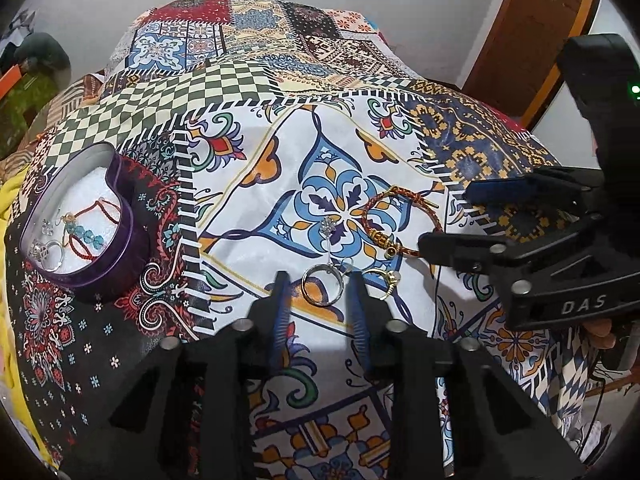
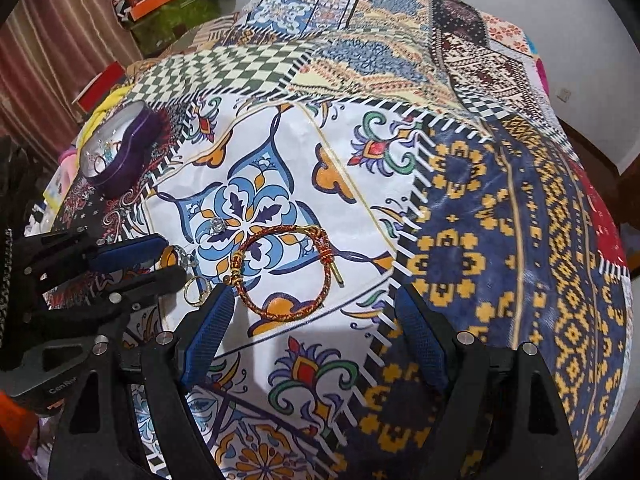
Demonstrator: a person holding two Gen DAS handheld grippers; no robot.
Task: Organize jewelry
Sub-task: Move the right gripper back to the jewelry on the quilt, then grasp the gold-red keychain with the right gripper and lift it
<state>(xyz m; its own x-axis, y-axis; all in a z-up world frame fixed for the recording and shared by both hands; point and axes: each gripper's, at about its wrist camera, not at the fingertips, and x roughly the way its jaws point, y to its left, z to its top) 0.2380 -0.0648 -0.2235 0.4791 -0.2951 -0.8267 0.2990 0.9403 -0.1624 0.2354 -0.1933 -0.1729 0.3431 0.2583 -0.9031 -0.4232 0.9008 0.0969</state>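
Observation:
A silver ring [image 1: 322, 303] lies on the patterned cloth between the fingertips of my left gripper [image 1: 318, 280], which stands open around it without closing. Just right of it lies a gold ring [image 1: 386, 280] [image 2: 196, 290]. A red-and-gold braided bracelet [image 1: 382, 238] [image 2: 320, 248] rests flat beyond them, with a small crystal stud [image 1: 328, 225] [image 2: 216, 224] to its left. My right gripper [image 2: 314, 294] [image 1: 446, 218] is open and empty, its fingertips just short of the bracelet. The left gripper [image 2: 172, 258] shows at the left of the right wrist view.
A purple heart-shaped tin [image 1: 120, 216] [image 2: 120, 152] sits open at the far left, holding several rings, bead strings and red cords on a white lining. The cloth [image 1: 320, 140] drapes over a domed surface. A wooden door frame [image 1: 520, 40] stands at the back right.

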